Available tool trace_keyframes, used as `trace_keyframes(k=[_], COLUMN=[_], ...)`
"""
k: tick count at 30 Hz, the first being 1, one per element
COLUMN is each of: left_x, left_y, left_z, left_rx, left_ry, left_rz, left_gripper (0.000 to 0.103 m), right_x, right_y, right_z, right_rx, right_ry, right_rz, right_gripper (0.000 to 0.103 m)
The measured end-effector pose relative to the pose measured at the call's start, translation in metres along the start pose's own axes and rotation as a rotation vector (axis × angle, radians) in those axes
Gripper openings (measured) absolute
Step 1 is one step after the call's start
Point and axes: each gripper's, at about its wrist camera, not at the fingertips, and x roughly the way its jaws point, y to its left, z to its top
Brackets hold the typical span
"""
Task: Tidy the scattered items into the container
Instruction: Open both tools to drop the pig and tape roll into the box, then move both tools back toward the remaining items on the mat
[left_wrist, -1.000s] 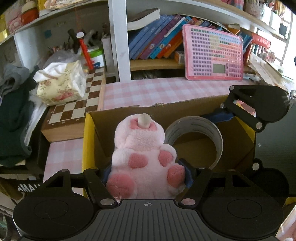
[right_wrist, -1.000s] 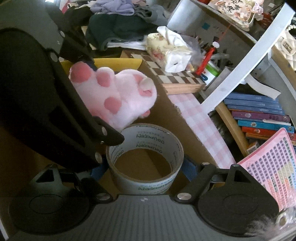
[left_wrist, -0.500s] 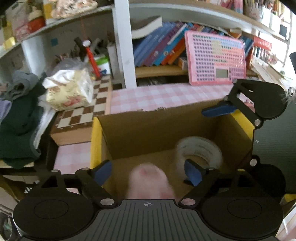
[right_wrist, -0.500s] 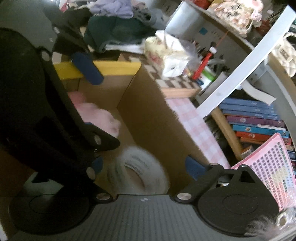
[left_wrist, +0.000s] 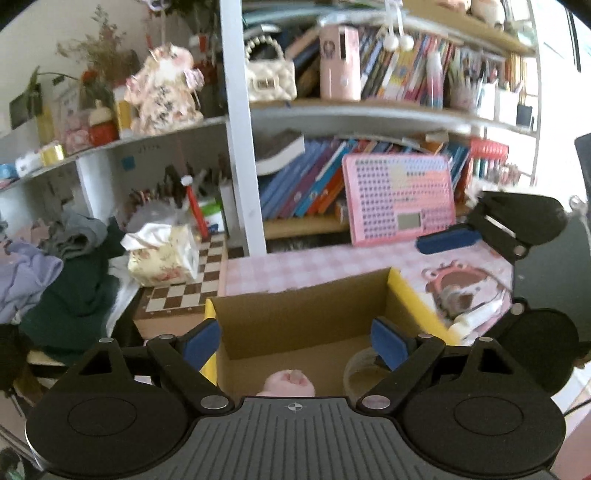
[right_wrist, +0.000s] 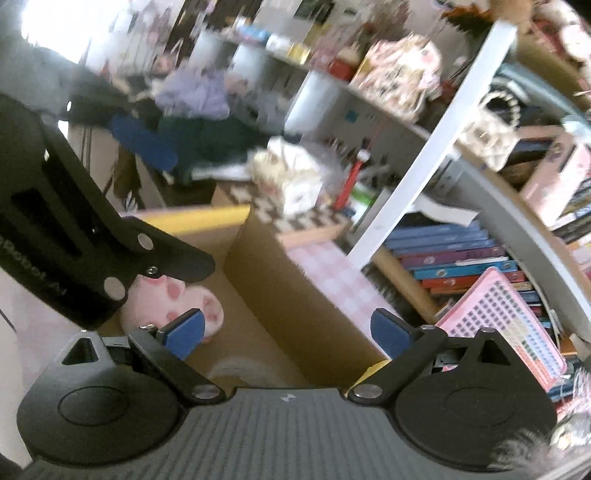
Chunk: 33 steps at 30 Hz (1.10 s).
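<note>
Hovering over cardboard box (left_wrist: 295, 325): left gripper (left_wrist: 295, 341) wide, holding nothing; right gripper (right_wrist: 284, 332) wide, nothing held. Pink plush (right_wrist: 173, 306) lies on box floor, tape roll (left_wrist: 360, 371) beside it, both loose inside

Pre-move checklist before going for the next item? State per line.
1. Left gripper open, nothing held: ok.
2. Right gripper open, nothing held: ok.
3. Pink plush inside the cardboard box: ok.
4. Tape roll inside the box: ok.
5. Next target, pink-framed mirror with clutter on the checked table to the box's right: not ok, still out.
6. Right wrist view sharp enough to aim: not ok, motion-blurred.
</note>
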Motion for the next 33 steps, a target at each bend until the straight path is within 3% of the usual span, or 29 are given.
trace_keyframes(k=[4,10,21,33], left_x=[-0.028,-0.068,-0.099,-0.103], left_y=[-0.001,0.0,-0.022,-0.054], left_z=[-0.006,-0.026,-0.079,-0.11], left_rx=[-0.047,-0.118,-0.135,-0.122], left_ry=[-0.036,-0.055,0.002,0.081], left_rz=[0.028,0.038,0.087,0.011], left_gripper=[0.092,0.094,0.095,0.095], right_x=[-0.036,-0.081,-0.121,-0.15], right_y=[0.01,0.024,0.059,0.085], right_z=[-0.005,-0.024,-0.077,-0.111], right_rx=[0.042,0.219,0.532,0.639], right_ry=[-0.036,-0.061,-0.042,0.028], right_rz=[-0.046,-0.085,-0.184,-0.263], right_gripper=[0.097,0.097,0.095,0.092])
